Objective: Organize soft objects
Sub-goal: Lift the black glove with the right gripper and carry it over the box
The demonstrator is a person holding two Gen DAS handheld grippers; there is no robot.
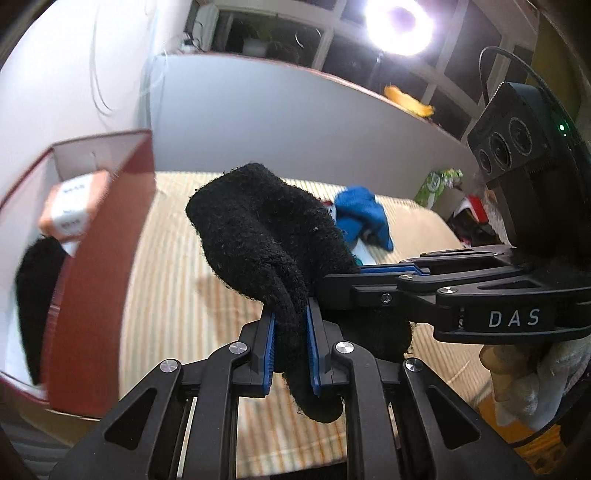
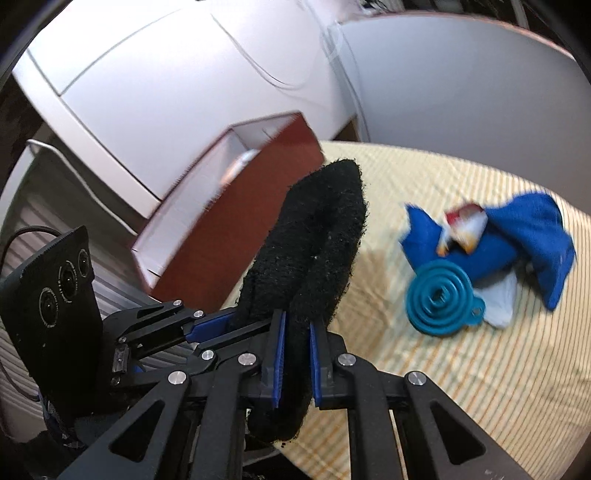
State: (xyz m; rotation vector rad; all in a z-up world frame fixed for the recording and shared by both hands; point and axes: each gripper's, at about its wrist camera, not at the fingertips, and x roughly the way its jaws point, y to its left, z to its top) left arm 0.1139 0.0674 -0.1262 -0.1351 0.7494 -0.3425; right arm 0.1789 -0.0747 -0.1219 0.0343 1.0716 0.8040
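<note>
Striped cream cloth (image 1: pixel 177 280) covers the surface under me, with a pale wall behind it and a bright round lamp (image 1: pixel 399 22) glaring near the top of my left view. To the left stands a red-brown box (image 1: pixel 99 266), open at the top, white inside; a small orange-and-white carton (image 1: pixel 74 214) and something dark sit in it.

Both my claws grip the same thing — a black fuzzy sock (image 1: pixel 258 236), lifted clear of the cloth. My left gripper (image 1: pixel 290 350) has its blue pads pinched narrow on one part of the sock, and my right gripper (image 2: pixel 295 360) is clamped just as tight on another part; in the left view it reaches in from the right, its tips buried in the black fabric. The sock arches between the two grips, its folded end standing up ahead of me.

Further back on the cloth lies a heap of blue fabric (image 2: pixel 517 236), with a teal collapsible funnel (image 2: pixel 439 295) resting against it — well apart from the sock.
</note>
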